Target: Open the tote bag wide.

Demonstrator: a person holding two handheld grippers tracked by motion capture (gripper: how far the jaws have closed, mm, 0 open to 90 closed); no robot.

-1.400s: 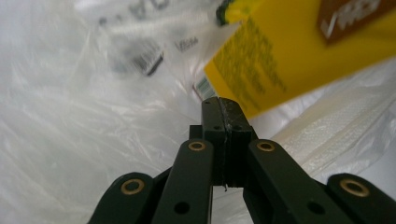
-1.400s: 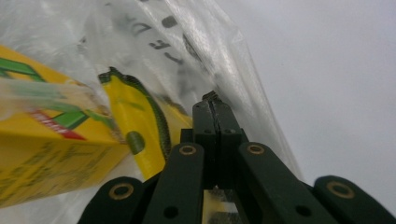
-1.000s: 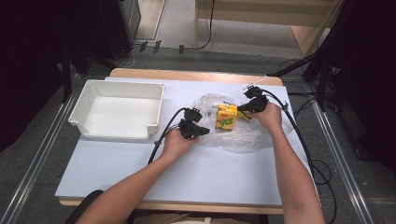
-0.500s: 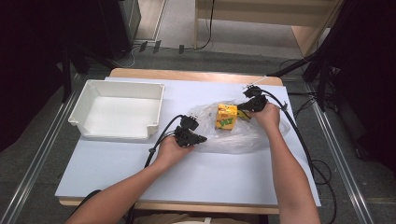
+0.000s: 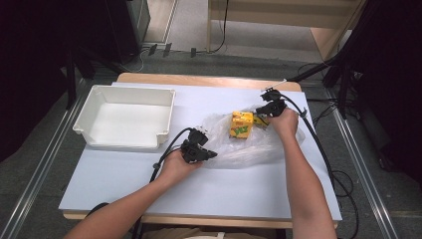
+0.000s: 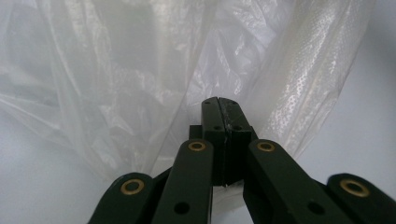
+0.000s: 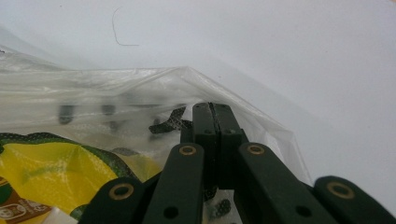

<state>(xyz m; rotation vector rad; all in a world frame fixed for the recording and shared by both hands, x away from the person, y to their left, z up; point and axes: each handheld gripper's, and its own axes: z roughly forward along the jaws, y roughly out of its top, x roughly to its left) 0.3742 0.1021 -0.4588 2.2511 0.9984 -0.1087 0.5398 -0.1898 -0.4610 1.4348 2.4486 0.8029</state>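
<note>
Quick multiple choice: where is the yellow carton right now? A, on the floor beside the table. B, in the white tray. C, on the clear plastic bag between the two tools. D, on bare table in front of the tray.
C: in the high view the yellow carton stands on the crumpled clear plastic bag, with the left tool at the bag's near-left edge and the right tool beside the carton; the white tray holds nothing.

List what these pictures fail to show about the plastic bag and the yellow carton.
- Yellow carton: its print is too small to read in the high view, and the picture's edge cuts it off in the right gripper view.
- Plastic bag: the left tongs cover their pinch point in the left gripper view.
- The right hand hides the bag's far corner in the high view.
</note>
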